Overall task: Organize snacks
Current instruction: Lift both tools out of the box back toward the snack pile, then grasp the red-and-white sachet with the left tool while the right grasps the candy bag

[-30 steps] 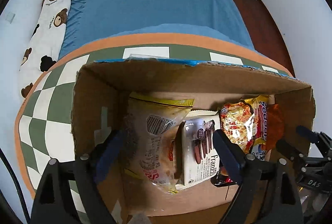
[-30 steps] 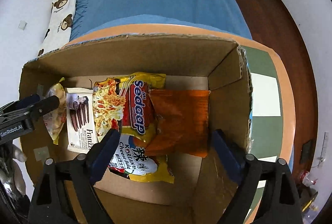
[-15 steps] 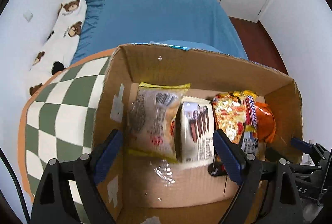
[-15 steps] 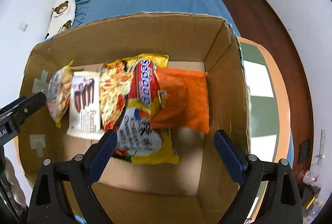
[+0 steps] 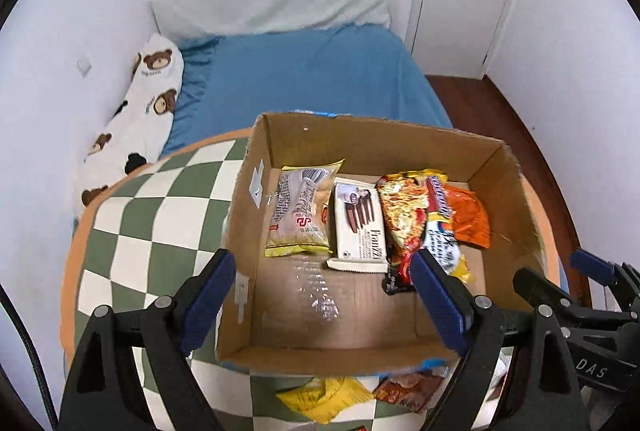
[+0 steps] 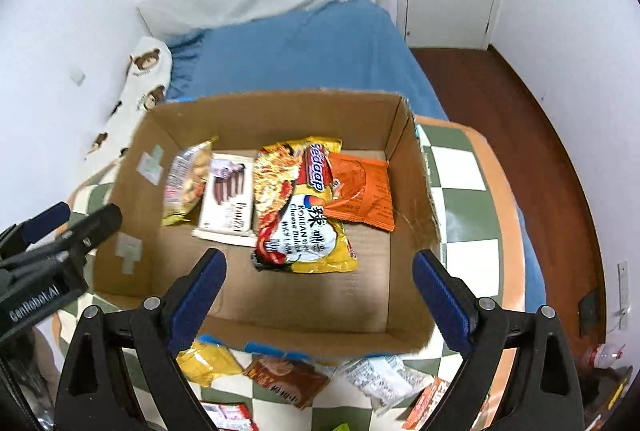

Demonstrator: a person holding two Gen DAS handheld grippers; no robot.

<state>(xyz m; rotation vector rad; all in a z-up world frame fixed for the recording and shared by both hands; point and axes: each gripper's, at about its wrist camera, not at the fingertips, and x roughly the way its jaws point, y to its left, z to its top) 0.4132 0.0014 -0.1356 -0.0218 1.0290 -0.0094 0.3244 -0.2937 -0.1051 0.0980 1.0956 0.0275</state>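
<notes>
Green-checked tablecloth (image 6: 460, 167) under brown cardboard box (image 5: 496, 199); yellow "Sedaap" noodle packet (image 6: 308, 215), white biscuit pack (image 5: 358, 219) reading maybe "Franzzi". Left gripper (image 5: 320, 295), right gripper (image 6: 320, 291): jaws apart, empty.

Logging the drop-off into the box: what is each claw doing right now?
Left claw: open, holding nothing.
Right claw: open, holding nothing; its jaws have just been opening wider, with nothing between them.
</notes>
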